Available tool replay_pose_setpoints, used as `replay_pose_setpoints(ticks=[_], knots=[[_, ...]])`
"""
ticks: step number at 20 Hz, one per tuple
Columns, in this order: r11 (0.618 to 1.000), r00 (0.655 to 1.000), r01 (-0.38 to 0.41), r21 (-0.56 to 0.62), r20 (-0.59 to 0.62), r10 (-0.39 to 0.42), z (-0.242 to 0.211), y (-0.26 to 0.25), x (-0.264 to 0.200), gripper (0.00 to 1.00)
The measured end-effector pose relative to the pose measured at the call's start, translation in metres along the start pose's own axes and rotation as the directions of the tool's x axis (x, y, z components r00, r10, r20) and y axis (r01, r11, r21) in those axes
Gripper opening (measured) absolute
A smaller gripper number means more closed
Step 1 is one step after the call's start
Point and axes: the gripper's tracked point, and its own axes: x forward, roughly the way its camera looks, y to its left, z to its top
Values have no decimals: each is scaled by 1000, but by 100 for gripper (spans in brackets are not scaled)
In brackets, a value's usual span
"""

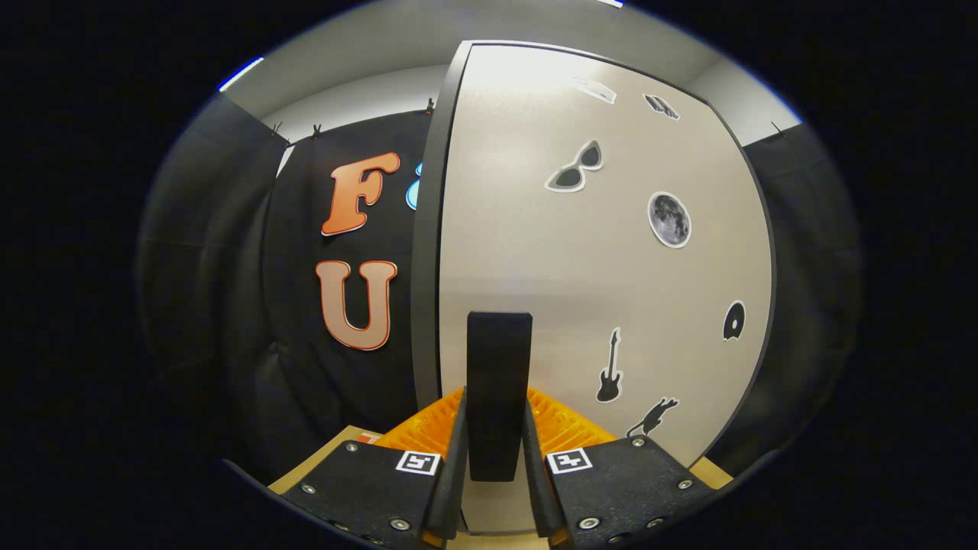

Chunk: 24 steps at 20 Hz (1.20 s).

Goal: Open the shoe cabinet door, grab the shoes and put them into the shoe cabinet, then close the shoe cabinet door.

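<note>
The shoe cabinet door (603,283) stands close in front of me, a pale panel with a dark rim and several small stickers. A black upright bar handle (499,359) is fixed low on the door. My gripper (497,416) is shut on this handle, with one finger pressing on each side of the bar. The door's dark left edge (428,252) shows its thickness, and I cannot tell how far the door is swung.
The black cloth booth wall (298,367) hangs to the left of the door and beyond its right rim. A light wooden surface (325,458) shows low beside the left finger. A pale ceiling is overhead.
</note>
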Motion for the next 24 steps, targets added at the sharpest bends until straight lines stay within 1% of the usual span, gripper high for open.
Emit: replay_pose_setpoints(ticks=[1,3,6,10,13,16,19,22,24], knots=[[1000,1000,-5,-4,2,5,-1,0,0,35],[1000,1000,-7,-30,2,7,-1,0,0,35],[999,999,19,-28,-29,-20,-2,0,-1,34],[1000,998,-12,-21,-62,10,-3,0,-5,28],[1000,997,-1,-10,-74,0,-2,-2,-15,26],[1000,997,21,-10,-77,-21,-3,-6,-36,26],[1000,996,26,-15,-82,-27,-1,-15,-69,26],[998,995,46,-38,-82,-49,-5,-37,-104,26],[997,994,58,-44,-94,-62,-6,-45,-119,26]])
